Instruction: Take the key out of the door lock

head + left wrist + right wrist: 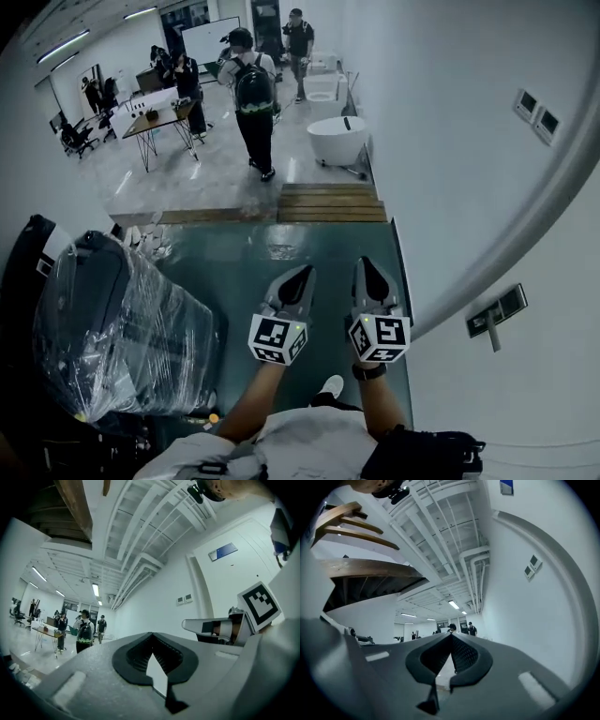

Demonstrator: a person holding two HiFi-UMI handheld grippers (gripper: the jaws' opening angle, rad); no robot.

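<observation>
In the head view both grippers hang side by side at waist height over the dark green floor [234, 281]. My left gripper [302, 276] is shut and holds nothing; its own view shows the jaws [151, 638] closed and pointing into the open room. My right gripper [367, 266] is likewise shut and empty [451, 637], and it appears from the side in the left gripper view [215, 627]. To the right, on the white door [525, 394], sits a dark lock plate [497, 315] with a small piece sticking out. I cannot make out a key there. Neither gripper touches the door.
A black object wrapped in clear plastic [122, 328] stands close on the left. Ahead lie a wooden step [333, 202] and a white tub [337, 139]. Several people [253, 94] stand by tables [159, 117] far back. Two wall switches [536, 114] sit on the right wall.
</observation>
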